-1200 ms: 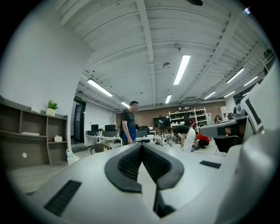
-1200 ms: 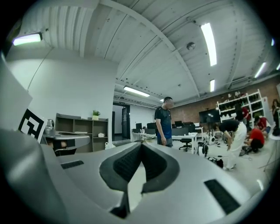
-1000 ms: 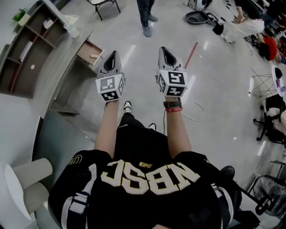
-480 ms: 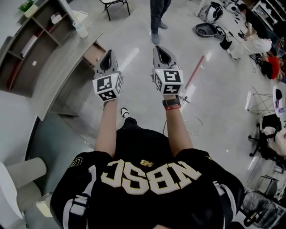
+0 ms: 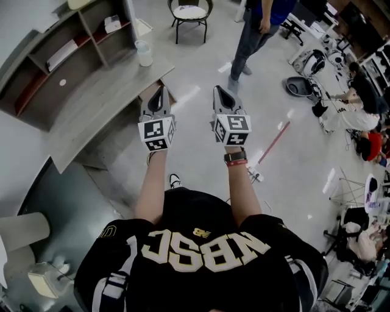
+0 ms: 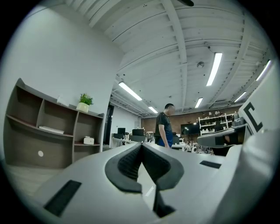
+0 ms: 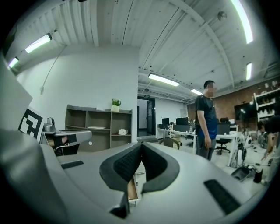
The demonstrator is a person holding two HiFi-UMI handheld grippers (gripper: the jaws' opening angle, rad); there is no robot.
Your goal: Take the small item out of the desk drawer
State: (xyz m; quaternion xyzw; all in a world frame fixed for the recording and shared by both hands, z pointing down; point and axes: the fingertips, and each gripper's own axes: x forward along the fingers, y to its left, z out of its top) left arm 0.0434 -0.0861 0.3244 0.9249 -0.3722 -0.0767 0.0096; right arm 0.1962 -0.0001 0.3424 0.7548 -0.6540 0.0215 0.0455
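Note:
The grey desk runs along the left of the head view. Its open wooden drawer shows only as a brown sliver beside my left gripper, which hangs over it and hides the inside. No small item can be seen. My left gripper is shut with nothing in it. My right gripper is held level with the left one, out over the floor, also shut and empty. Between the jaws of my right gripper a strip of the drawer shows below the tips.
A shelf unit stands behind the desk, and a clear cup sits on the desk's far end. A person in a blue top stands ahead near a chair. A red-handled stick lies on the floor at right.
The head view has swung and moved closer to the desk. Both grippers have come forward, and the left one now covers the open drawer. Both stay shut.

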